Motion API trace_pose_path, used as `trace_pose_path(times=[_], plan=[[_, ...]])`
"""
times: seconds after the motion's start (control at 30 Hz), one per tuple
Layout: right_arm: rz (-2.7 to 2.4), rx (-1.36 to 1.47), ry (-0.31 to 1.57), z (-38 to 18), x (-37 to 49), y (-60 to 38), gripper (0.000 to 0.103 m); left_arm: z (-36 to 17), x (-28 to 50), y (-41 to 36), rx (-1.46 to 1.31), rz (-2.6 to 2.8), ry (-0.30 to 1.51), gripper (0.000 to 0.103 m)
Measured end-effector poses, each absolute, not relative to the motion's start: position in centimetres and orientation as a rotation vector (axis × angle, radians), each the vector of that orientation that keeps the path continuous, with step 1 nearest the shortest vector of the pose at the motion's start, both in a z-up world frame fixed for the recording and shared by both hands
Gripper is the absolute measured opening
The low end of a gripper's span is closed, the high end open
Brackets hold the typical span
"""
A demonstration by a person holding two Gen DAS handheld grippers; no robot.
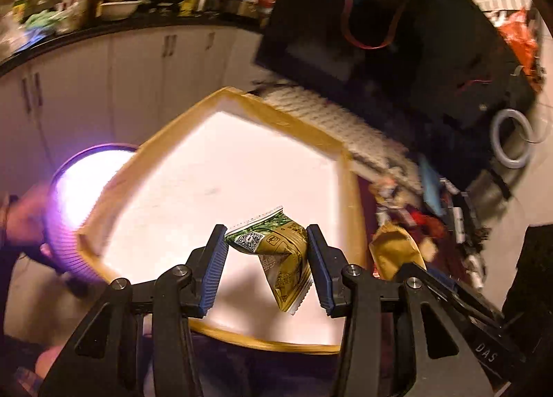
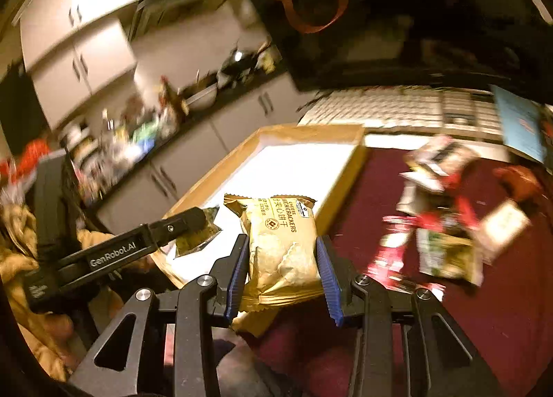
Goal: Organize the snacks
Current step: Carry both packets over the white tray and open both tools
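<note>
A green-and-gold snack packet [image 1: 276, 251] hangs crumpled between the blue pads of my left gripper [image 1: 266, 234], which is shut on it above the white tray with a wooden rim [image 1: 290, 120]. In the right wrist view, my right gripper [image 2: 281, 241] is shut on a gold cheese-crackers packet [image 2: 283, 245], held over the tray's near corner [image 2: 345, 168]. The left gripper [image 2: 193, 224] reaches in from the left there with its green packet [image 2: 198, 238]. The gold packet [image 1: 394, 251] also shows just right of the tray in the left wrist view.
A blurred pile of loose snack packets [image 2: 442, 224] lies on a dark red cloth [image 2: 484, 310] right of the tray. Behind the tray are a white keyboard [image 1: 328, 120] and a dark monitor [image 1: 380, 34]. A bright lamp [image 1: 83, 182] glows at the tray's left. Kitchen counter [image 1: 138, 23] beyond.
</note>
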State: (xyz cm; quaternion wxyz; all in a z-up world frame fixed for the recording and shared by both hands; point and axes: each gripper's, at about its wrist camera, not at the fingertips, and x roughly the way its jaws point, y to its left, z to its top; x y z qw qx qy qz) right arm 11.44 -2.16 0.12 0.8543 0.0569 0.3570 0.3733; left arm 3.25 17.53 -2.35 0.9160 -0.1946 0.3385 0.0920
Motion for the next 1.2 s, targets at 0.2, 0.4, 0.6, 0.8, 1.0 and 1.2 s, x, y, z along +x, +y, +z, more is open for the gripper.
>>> trace_pose_path(times=[0.2,0.4,0.6,0.8,1.0,1.2], plan=[[0.757,-0.013,0.744,-0.6,12.6,3.3,0.040,-4.1,4.6,19.5,-0.386,0.223,0.776,0.044],[0.767,-0.104,0.707,-1.5,11.8,5.1,0.040,-4.7,5.0,20.3,-0.347,0.265,0.805,0.044],[0.723,-0.199,0.763,-4.1,11.7,6.2,0.040,-4.8,5.2,20.2,-0.300,0.278,0.808,0.047],[0.722,-0.173,0.754,-3.9,10.9,4.3,0.054,-4.5,5.0,20.3,-0.292,0.252,0.798,0.058],[0.757,-0.054,0.674,-2.0,9.1,-0.3,0.069,-3.5,3.8,19.9,-0.393,0.240,0.709,0.088],[0.768,0.117,0.676,-1.5,8.8,-6.1,0.071,-1.4,2.6,17.1,-0.344,0.267,0.627,0.088]])
